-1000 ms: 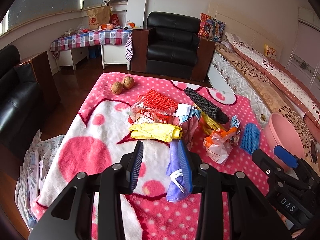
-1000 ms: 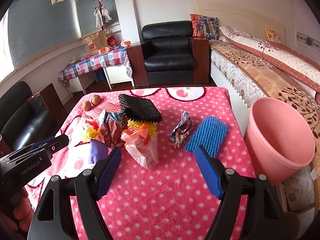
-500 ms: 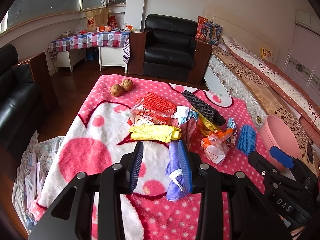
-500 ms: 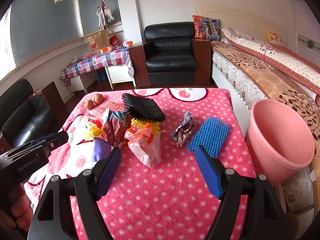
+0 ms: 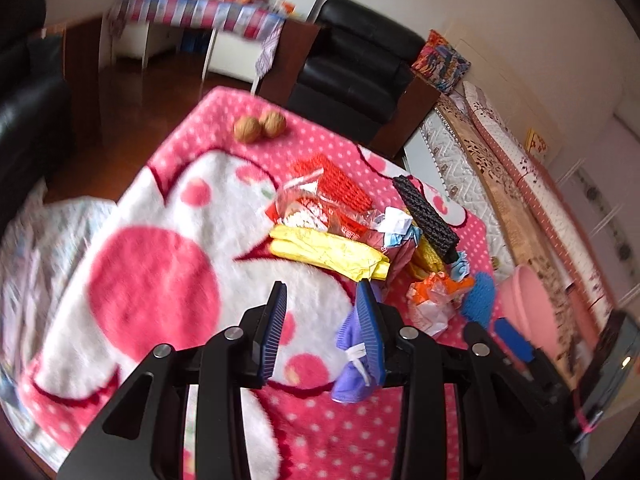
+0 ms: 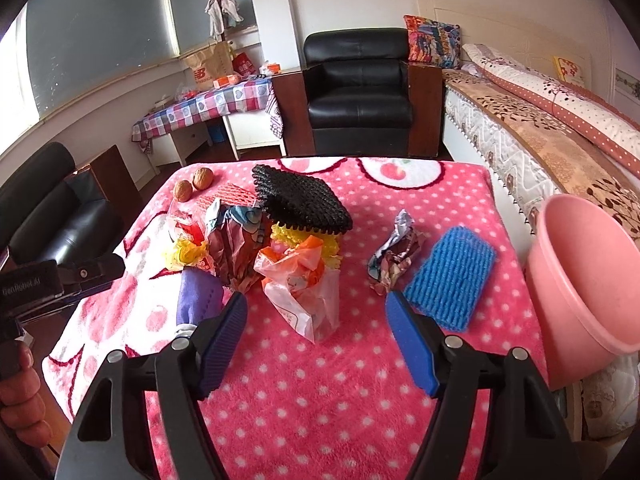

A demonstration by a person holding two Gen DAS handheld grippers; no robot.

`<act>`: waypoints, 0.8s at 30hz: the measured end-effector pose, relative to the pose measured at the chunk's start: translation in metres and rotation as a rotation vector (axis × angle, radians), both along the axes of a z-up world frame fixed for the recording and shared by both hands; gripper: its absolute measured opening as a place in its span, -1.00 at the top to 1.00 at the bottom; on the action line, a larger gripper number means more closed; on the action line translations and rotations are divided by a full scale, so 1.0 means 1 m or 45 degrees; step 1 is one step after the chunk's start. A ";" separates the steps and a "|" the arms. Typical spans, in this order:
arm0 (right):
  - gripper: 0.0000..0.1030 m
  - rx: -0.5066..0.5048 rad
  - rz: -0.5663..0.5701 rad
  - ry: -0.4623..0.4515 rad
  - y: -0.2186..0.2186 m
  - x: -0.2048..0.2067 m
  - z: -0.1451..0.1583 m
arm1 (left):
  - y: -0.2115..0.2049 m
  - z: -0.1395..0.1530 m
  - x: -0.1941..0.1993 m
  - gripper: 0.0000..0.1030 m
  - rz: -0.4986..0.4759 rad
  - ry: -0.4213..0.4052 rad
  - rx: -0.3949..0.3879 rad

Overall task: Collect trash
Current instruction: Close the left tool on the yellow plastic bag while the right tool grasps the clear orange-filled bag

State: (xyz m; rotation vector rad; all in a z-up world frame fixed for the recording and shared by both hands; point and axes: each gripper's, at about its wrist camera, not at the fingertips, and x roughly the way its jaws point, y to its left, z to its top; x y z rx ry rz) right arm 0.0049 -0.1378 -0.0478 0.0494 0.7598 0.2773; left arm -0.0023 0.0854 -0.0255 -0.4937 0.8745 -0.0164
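Trash (image 6: 296, 240) lies heaped mid-bench on a pink dotted blanket (image 6: 320, 380); pink bucket (image 6: 584, 280) stands beside a bed. Right gripper (image 6: 316, 336) jaws wide, closing, empty. Left gripper (image 5: 322, 320) jaws apart; purple scrap (image 5: 352, 364) clings to one. Only the right view shows a hand (image 6: 20, 396).

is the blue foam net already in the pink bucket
No, the blue net lies on the blanket beside the bucket.

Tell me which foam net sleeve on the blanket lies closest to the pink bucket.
The blue foam net, lying flat and alone beside the pink bucket. The black one sits atop the trash pile, and the red one lies beyond it, near the walnuts.
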 end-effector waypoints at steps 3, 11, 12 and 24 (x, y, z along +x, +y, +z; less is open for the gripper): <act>-0.33 -0.024 0.037 -0.004 0.007 0.010 -0.003 | 0.005 -0.006 0.013 0.29 0.026 0.057 -0.099; -0.32 -0.056 0.087 0.027 0.019 0.027 -0.014 | 0.001 -0.015 0.044 0.21 0.073 0.138 -0.273; -0.31 -0.063 0.091 0.030 0.020 0.028 -0.015 | 0.001 -0.015 0.047 0.21 0.082 0.146 -0.278; 0.11 -0.037 0.124 0.111 0.021 0.040 -0.028 | 0.002 -0.033 0.066 0.21 0.152 0.220 -0.324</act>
